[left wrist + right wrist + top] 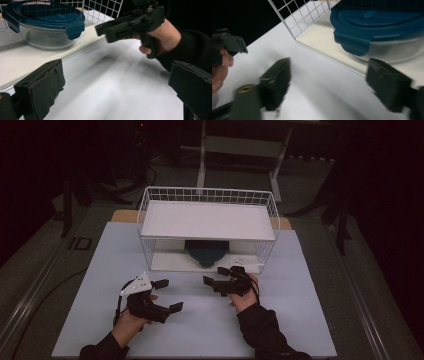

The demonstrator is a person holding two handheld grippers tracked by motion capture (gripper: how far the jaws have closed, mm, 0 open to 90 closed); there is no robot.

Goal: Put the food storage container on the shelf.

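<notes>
A clear glass container with a blue clip lid stands on the lower shelf of a white wire rack, under its upper shelf. My right gripper hovers just in front of the rack's open side, close to the container, jaws open and empty. In the right gripper view the container sits beyond my open right gripper, apart from the pads. My left gripper is held lower left over the table, open, nothing between its jaws. The left gripper view has the container far left and the right gripper ahead.
The rack stands at the back middle of a white tabletop. Its lower shelf board ends at a low edge facing me. Dark floor, cables and stand legs lie beyond the table.
</notes>
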